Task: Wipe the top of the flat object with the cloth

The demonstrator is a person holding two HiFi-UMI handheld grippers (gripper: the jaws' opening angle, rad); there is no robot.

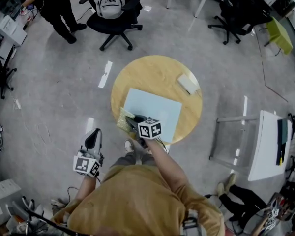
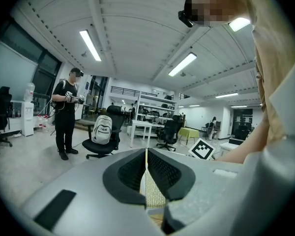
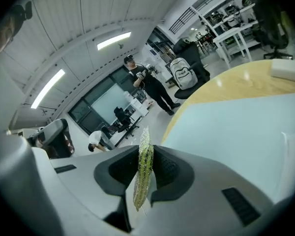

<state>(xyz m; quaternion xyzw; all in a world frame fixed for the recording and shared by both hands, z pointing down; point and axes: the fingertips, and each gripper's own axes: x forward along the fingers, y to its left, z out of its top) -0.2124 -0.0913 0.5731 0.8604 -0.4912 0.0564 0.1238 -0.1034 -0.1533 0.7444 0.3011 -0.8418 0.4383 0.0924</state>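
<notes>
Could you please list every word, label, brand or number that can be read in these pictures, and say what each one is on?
No text here can be read with certainty.
Backpack: one dark printed line, too blurred to read.
Marker cubes: black-and-white square patterns only, no letters or numbers.
Flat object and cloth: no print visible.

Yellow cloth (image 1: 123,121) against blue sheet (image 1: 156,108)

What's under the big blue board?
The round wooden table holds the light blue board; wood shows beyond its far edges. The tabletop right beneath is covered, so anything lying there is hidden.
</notes>
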